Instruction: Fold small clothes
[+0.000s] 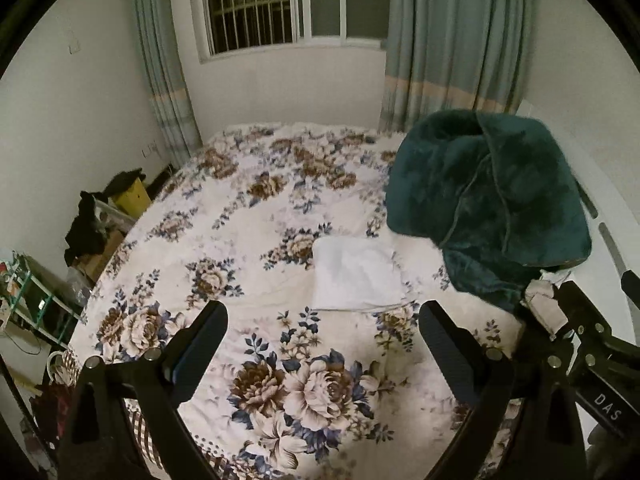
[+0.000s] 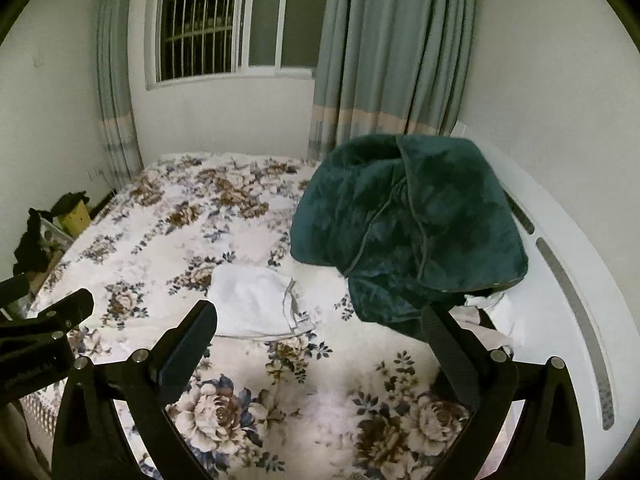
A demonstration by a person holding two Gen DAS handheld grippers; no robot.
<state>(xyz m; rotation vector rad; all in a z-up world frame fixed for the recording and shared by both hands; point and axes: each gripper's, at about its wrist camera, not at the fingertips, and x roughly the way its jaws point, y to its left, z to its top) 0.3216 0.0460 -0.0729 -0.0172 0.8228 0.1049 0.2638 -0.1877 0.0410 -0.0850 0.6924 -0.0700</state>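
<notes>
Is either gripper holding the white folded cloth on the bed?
No: the white folded cloth lies flat on the floral bedspread, ahead of both grippers' open, empty jaws.

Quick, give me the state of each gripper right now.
Left gripper: open, holding nothing, above the floral bedspread.
Right gripper: open, holding nothing, short of the folded white cloth.

Both tongs are matte black plastic. The left tongs (image 1: 323, 334) have broad, flat fingers with ribbed pads and round silver screw heads at the joints. The right tongs (image 2: 320, 334) match; white "DAS" lettering marks their body.
</notes>
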